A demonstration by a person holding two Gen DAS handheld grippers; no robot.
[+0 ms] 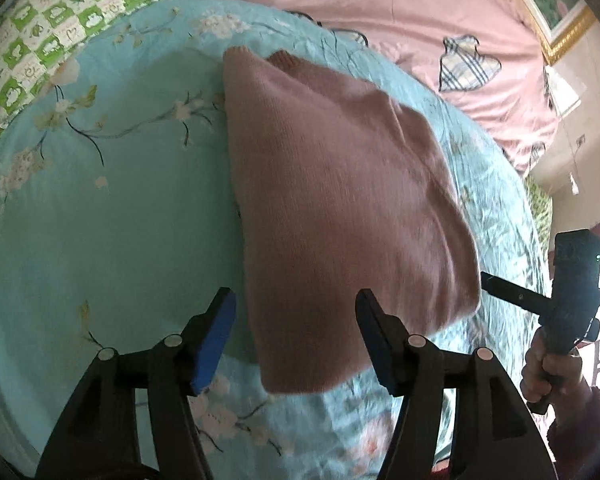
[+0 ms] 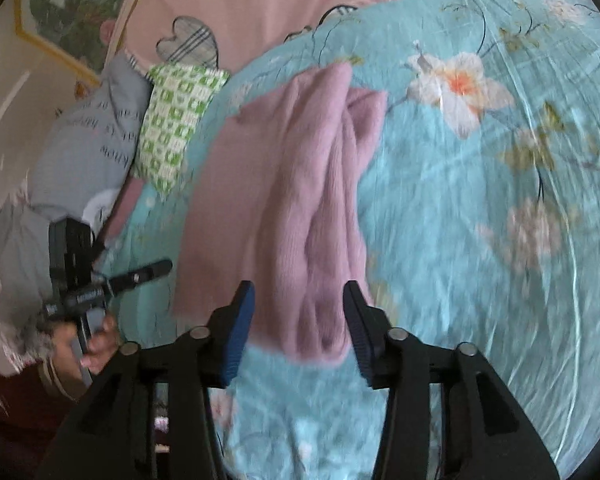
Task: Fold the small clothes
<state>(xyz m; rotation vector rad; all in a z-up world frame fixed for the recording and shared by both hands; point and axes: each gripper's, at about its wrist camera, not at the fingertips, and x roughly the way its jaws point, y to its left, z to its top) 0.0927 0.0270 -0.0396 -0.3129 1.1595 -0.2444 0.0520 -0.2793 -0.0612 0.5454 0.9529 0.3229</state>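
A pink knit garment [image 1: 340, 184] lies folded on the light blue floral bedsheet [image 1: 100, 220]. My left gripper [image 1: 296, 316] is open and empty, hovering just above the garment's near left corner. In the right wrist view the garment [image 2: 292, 184] shows its stacked folded edges. My right gripper [image 2: 300, 312] is open and empty above the garment's near end. The right gripper also shows in the left wrist view [image 1: 496, 280], at the garment's right corner. The left gripper shows in the right wrist view [image 2: 156, 270], held in a hand.
A green checked pillow [image 1: 60, 28] lies at the far left. A pink quilt with plaid heart patches [image 1: 380, 8] lies beyond the sheet. A grey printed pillow [image 2: 88, 136] sits next to the green one [image 2: 176, 116]. A framed picture [image 2: 72, 4] hangs on the wall.
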